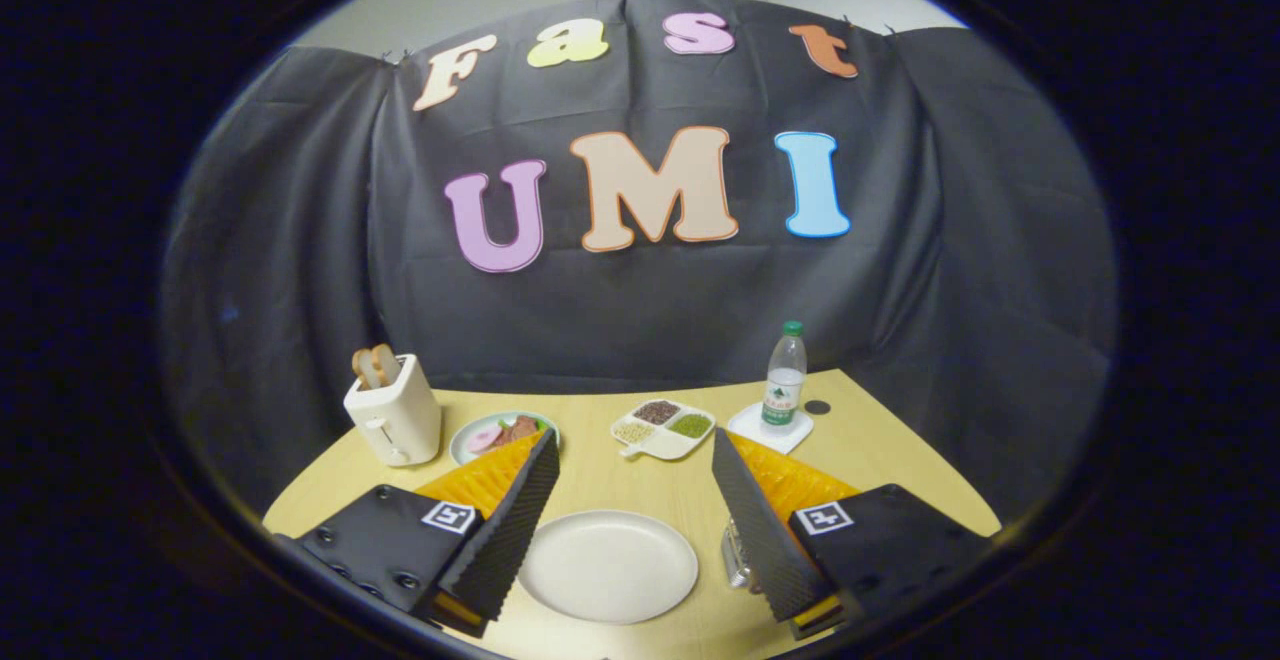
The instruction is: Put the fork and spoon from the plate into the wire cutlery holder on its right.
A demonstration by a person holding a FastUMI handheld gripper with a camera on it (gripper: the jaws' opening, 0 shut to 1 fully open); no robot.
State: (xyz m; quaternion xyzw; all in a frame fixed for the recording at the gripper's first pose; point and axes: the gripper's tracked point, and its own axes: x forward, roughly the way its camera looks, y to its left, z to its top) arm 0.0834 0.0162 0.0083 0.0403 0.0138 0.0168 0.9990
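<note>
We hold the tool point(634, 460) wide apart above the counter point(880, 460), gripping nothing, with the bare plate point(607, 566) lying between its fingers. Just right of the plate, a bit of the wire cutlery holder point(736, 558) peeks out beside the right finger; we cannot tell what is in it. Farther off stand a toaster point(393, 410) at the left, a food plate point(500, 434), a divided dish point(663, 428) and a bottle point(785, 378) on a coaster point(769, 428).

Pale wooden table point(640, 485), bare white plate point(607, 566), toaster point(394, 420), food plate point(470, 437) (partly hidden), divided dish point(663, 428), bottle point(784, 382) on coaster point(745, 424)
</note>
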